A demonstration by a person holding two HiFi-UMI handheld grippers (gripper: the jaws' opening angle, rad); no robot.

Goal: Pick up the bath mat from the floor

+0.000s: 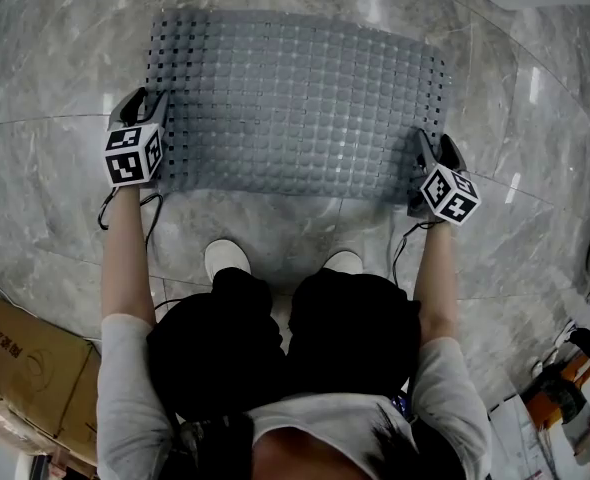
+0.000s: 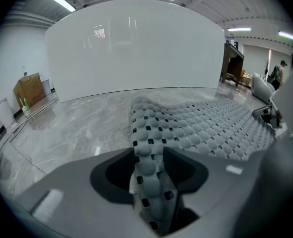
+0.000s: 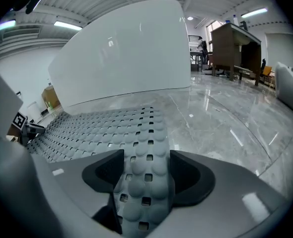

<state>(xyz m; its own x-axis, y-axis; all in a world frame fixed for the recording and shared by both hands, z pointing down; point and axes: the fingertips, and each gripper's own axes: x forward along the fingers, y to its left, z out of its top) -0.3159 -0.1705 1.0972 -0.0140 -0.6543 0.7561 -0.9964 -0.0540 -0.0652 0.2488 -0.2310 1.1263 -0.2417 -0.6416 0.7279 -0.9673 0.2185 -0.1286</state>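
While the left gripper (image 2: 149,156) pinches one edge of the bath mat (image 1: 295,108), the right gripper (image 3: 146,158) straddles the other, jaws spread.

A bath mat (image 1: 295,98) lies spread on the floor (image 1: 45,58) just ahead of a crouching person's two shoes (image 1: 226,259). The left gripper (image 1: 147,100) sits at the mat's left edge and the right gripper (image 1: 433,150) at its right edge, nearer the person's side; each has the mat's edge between its jaws. A curved wall (image 2: 136,48) stands beyond the mat's far edge. A cardboard box (image 1: 15,353) rests on the floor behind the person's left arm.
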